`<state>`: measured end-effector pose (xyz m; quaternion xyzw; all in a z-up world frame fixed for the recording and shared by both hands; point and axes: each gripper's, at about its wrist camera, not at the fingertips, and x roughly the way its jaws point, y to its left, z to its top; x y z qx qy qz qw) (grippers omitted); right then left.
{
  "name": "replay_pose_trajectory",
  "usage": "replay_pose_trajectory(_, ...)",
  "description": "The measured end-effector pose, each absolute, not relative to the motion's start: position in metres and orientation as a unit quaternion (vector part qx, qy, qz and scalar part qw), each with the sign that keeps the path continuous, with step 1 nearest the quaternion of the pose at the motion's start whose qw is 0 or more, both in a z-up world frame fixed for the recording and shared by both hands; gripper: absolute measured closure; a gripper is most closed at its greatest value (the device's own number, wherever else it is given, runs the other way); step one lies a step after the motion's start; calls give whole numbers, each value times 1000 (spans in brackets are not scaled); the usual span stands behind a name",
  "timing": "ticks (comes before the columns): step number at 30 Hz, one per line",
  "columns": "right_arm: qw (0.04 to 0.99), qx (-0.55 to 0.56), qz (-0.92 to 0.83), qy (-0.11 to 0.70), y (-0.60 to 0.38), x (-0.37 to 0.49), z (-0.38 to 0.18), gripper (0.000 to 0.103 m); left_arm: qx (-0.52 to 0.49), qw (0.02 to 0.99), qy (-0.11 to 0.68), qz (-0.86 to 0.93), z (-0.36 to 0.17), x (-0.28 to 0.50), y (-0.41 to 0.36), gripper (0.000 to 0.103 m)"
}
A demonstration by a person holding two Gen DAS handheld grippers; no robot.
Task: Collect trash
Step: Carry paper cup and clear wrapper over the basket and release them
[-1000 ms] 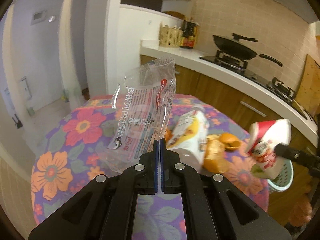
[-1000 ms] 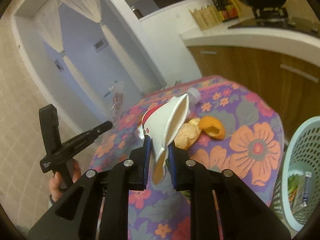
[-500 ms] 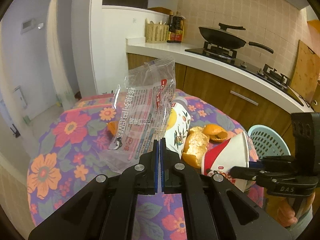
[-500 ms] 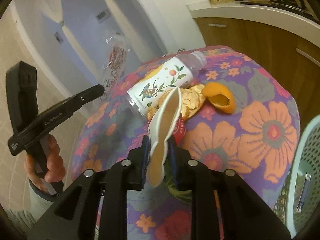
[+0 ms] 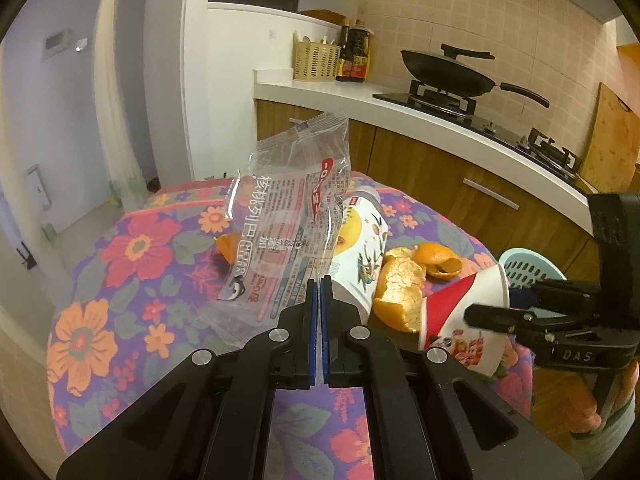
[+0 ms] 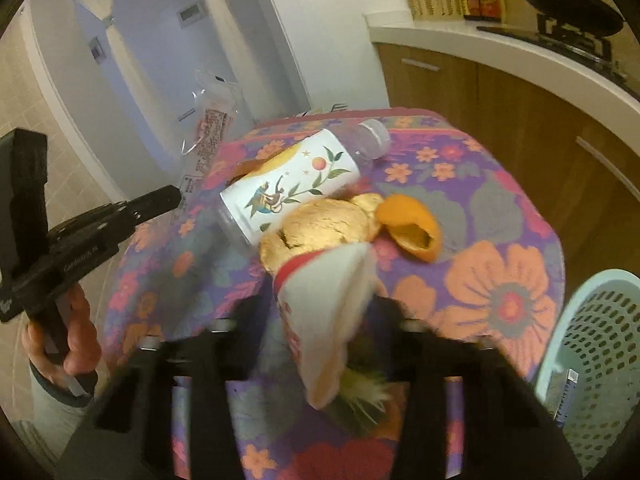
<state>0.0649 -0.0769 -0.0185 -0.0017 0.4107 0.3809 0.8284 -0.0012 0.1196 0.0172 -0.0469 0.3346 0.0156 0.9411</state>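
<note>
Paper cup [image 6: 332, 312] has sunk lower, between closing right gripper [image 6: 320, 312]; left gripper [image 5: 319, 280] pinches wrapper [image 5: 288, 220].

Clear wrapper [image 5: 288, 216] held up; squashed paper cup [image 6: 332, 308] tilted.

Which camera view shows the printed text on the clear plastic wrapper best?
The left wrist view. There the clear plastic wrapper stands close in front of the camera, with its print sharp and large. In the right wrist view the wrapper is small and far, seen nearly edge-on, so its print cannot be read.
</note>
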Motion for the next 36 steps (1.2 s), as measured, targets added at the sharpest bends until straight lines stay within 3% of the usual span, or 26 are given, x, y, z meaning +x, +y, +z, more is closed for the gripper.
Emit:
replay_pose_trajectory(2, 837, 8, 378, 396, -85, 59, -17, 89, -47, 940, 337, 9, 15, 0, 115, 103)
replay_pose_trajectory(13, 877, 121, 353, 303, -182, 46, 31, 89, -15, 948, 316, -42, 40, 7, 50, 103)
replay_pose_trajectory(21, 903, 150, 234, 329, -271, 65, -7, 89, 22, 933, 334, -132, 28, 40, -53, 103)
replay_pose_trajectory(27, 901, 170, 139, 373, -323, 86, -38, 89, 41, 895, 400, -195, -9, 78, -134, 103)
replay_pose_trajectory(36, 866, 200, 56, 454, -363, 111, -95, 88, 46, 851, 465, -241, -64, 110, -189, 99)
